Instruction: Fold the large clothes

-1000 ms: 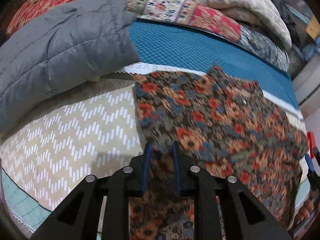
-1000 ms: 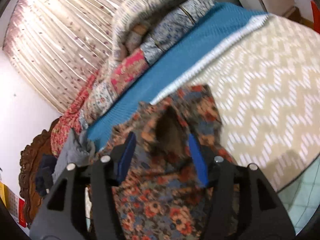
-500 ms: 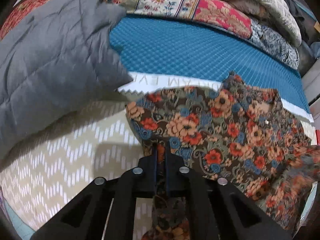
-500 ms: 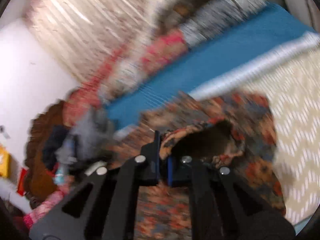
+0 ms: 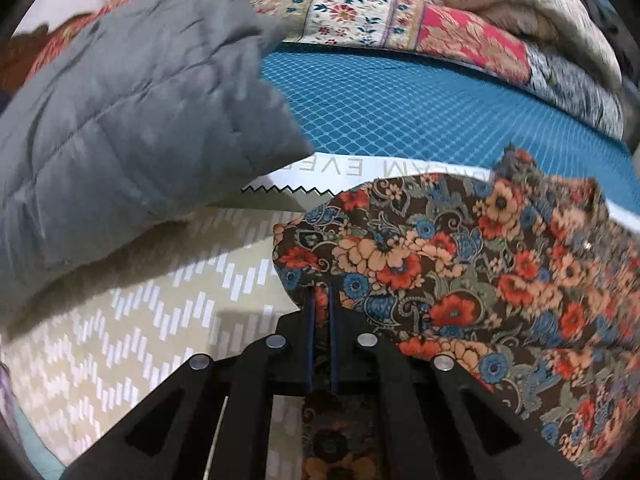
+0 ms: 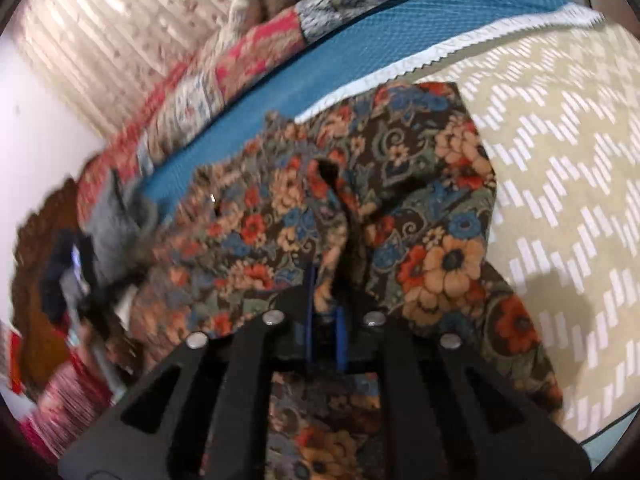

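A floral garment (image 5: 460,272), dark with orange, red and blue flowers, lies spread on the bed over a beige zigzag sheet (image 5: 140,320). My left gripper (image 5: 322,300) is shut on the garment's near left edge. In the right wrist view the same garment (image 6: 400,208) is bunched and lifted, and my right gripper (image 6: 326,292) is shut on a fold of it. Cloth hangs below both grippers.
A grey quilted jacket (image 5: 132,120) lies at the left, overlapping the sheet. A teal mattress cover (image 5: 420,112) runs behind the garment. Folded patterned quilts (image 5: 420,24) are stacked at the back. A curtain (image 6: 100,32) and clutter (image 6: 60,280) show at the left in the right wrist view.
Both grippers went from open to shut on the floral garment. They then moved forward over the bed, carrying the near edge toward the teal cover.
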